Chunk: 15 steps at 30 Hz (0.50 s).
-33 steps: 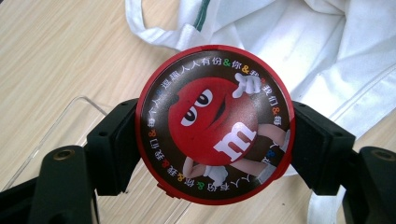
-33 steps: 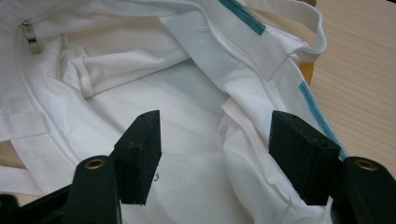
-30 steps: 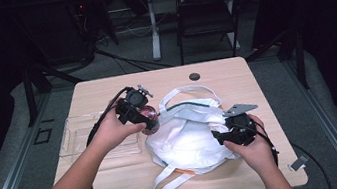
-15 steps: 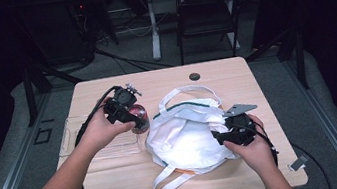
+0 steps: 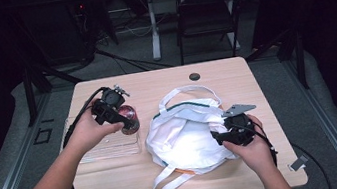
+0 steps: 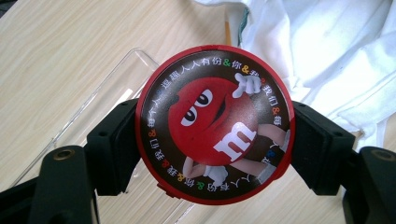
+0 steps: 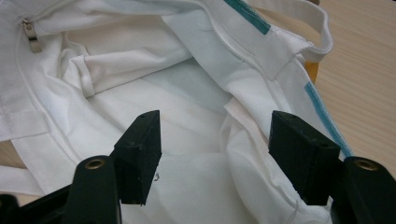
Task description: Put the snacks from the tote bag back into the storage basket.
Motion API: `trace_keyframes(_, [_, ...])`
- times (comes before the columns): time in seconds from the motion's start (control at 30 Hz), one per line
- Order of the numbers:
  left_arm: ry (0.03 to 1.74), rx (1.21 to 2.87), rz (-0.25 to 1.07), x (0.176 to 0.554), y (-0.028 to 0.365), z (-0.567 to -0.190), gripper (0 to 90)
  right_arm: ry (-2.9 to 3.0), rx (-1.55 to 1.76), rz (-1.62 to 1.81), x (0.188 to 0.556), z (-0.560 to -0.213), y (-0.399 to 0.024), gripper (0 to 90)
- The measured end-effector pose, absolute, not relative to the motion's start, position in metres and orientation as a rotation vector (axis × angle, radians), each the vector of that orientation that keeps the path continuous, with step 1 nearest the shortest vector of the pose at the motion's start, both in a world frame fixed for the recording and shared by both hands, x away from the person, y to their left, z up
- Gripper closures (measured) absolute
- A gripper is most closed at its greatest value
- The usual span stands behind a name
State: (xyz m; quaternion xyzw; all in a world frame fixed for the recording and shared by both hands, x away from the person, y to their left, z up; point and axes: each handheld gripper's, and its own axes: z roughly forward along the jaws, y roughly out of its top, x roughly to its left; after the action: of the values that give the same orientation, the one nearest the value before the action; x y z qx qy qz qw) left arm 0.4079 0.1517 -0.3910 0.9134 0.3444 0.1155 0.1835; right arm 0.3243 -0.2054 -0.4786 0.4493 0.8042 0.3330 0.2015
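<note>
1. Two grippers worked at a pale wooden table [image 5: 120, 187], each held in one of the person's hands.
2. Its jaws clamped on opposite sides of a round red tin [image 6: 215, 123], the left gripper [image 5: 120, 116] had a firm hold of it; the tin's lid, printed with a red candy character and a ring of coloured lettering, faced the left gripper view.
3. From the high view, the tin sat raised above the right end of a clear plastic tray [image 5: 106, 149] that lay flat on the table's left half, just left of the bag.
4. A white cloth bag [image 5: 186, 140] with teal trim lay crumpled at the middle of the table, its mouth gaping and its handles [image 5: 187, 92] looped toward the far edge.
5. With jaws spread wide and nothing between them, the right gripper [image 5: 219, 137] was at the bag's right edge; in the right gripper view the jaws stood over the bag's white lining [image 7: 205, 140], one on each side of the opening's fold.
6. A small metal zipper pull [image 7: 31, 33] showed at the upper left of that view.
7. A small dark round disc [image 5: 194, 76] lay near the table's far edge, well apart from both grippers.
</note>
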Motion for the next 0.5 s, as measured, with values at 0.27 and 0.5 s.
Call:
trace_keyframes(0.27, [0.988, 2.567, 0.332, 0.410, 0.159, -0.390, 25.9, 2.241, 1.256, 0.934, 0.324, -0.479, -0.206, 34.5])
trace_keyframes(0.5, [0.996, 2.568, 0.330, 0.411, 0.163, -0.391, 25.9, 2.247, 1.257, 0.933, 0.324, -0.479, -0.205, 34.5])
